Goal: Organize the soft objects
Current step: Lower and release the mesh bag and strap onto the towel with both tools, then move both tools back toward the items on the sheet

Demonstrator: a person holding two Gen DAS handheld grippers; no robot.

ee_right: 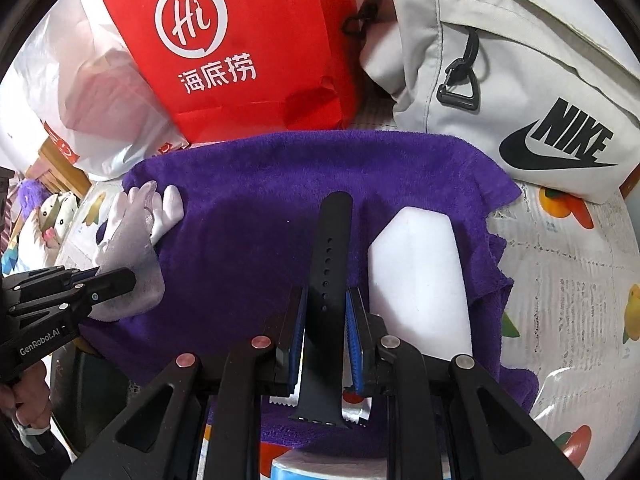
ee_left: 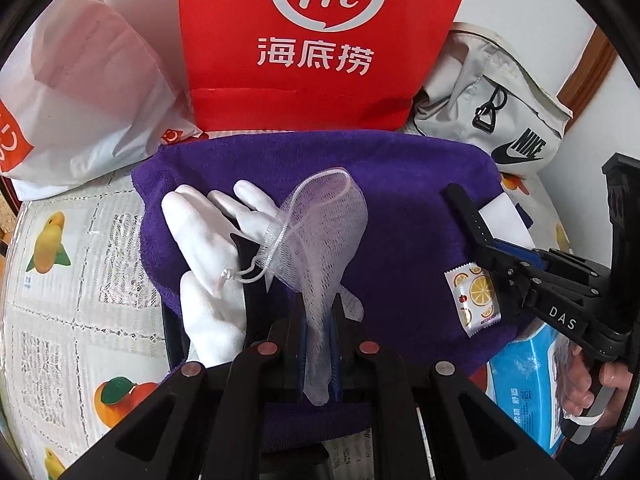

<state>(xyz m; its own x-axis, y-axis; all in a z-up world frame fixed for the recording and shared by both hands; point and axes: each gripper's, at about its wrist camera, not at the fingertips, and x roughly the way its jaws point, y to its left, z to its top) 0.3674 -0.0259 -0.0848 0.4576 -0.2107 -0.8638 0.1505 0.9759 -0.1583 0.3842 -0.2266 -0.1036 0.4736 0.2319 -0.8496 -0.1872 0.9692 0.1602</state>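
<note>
A purple towel [ee_left: 400, 208] [ee_right: 248, 216] lies spread on the table. My left gripper [ee_left: 318, 320] is shut on a white mesh pouch [ee_left: 324, 232] with a drawstring, held over the towel's left part. White gloves [ee_left: 200, 236] [ee_right: 168, 208] lie under and beside it. My right gripper [ee_right: 326, 312] is shut on a black silicone watch strap [ee_right: 330, 256] [ee_left: 466, 216] that points away over the towel. A white foam block [ee_right: 420, 272] [ee_left: 506, 220] rests on the towel just right of the strap. A small sachet with lemon print [ee_left: 474, 296] lies under the right gripper.
A red paper bag [ee_left: 320, 40] [ee_right: 248, 48], a white plastic bag [ee_left: 80, 92] and a grey Nike bag [ee_right: 520, 80] [ee_left: 492, 116] stand along the back. A fruit-print tablecloth [ee_left: 60, 280] covers the table. A blue pack [ee_left: 520, 376] lies at the near right.
</note>
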